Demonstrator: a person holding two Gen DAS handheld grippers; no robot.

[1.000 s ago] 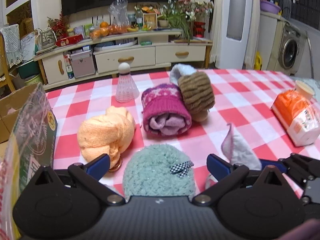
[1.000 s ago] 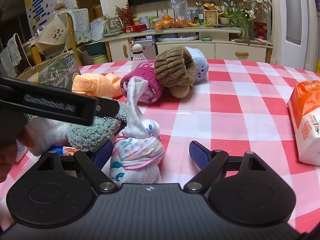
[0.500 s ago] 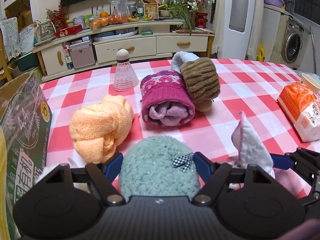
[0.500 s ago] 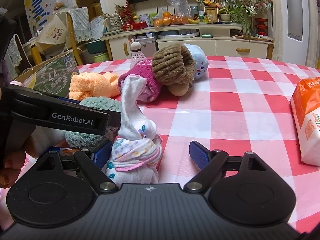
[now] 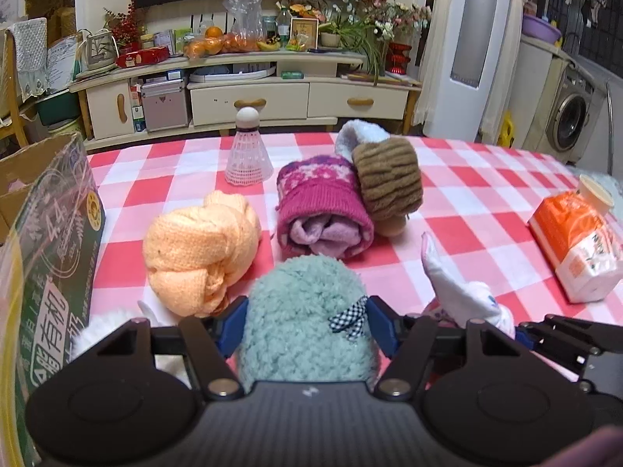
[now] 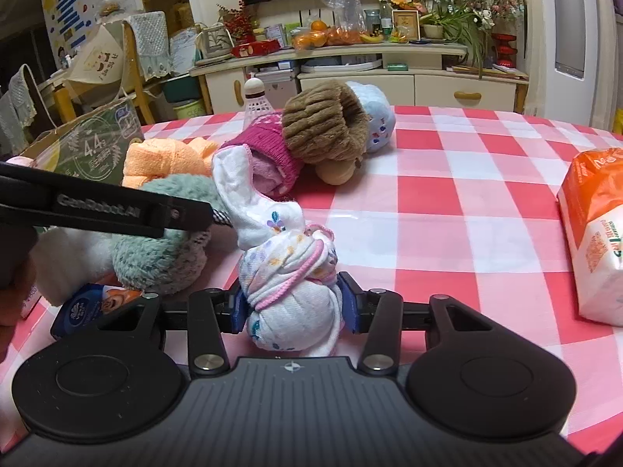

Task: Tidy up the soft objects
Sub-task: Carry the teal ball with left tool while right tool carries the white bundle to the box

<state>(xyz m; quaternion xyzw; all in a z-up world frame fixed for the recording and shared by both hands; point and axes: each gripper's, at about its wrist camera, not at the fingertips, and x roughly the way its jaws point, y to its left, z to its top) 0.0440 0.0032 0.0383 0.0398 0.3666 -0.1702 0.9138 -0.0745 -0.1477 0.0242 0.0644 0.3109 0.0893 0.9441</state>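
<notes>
The left gripper is being clenched around a fuzzy teal sock ball, both blue pads pressed into its sides; a small checkered bow is being shown on the ball's right side. The right gripper is being clenched around a white floral sock bundle, pads touching both flanks, with 1 loose white tail sticking up and leaning left. Both bundles are being rested on the red-and-white checked tablecloth, at the near edge, just beside each other.

Beyond them, 3 more soft items are being seen in the left wrist view: an orange knotted towel to the left, a magenta rolled sock in the middle, and a brown ribbed sock touching the magenta one on its right, with a pale blue-white piece sticking out behind it. A tan rounded thing under the brown sock is being partly hidden; what it is cannot be told.

A white shuttlecock is being stood upright behind the magenta roll. An orange tissue pack is lying well apart at the right. A green printed carton is standing at the left edge. A small blue packet is lying near the teal ball in the right wrist view.
</notes>
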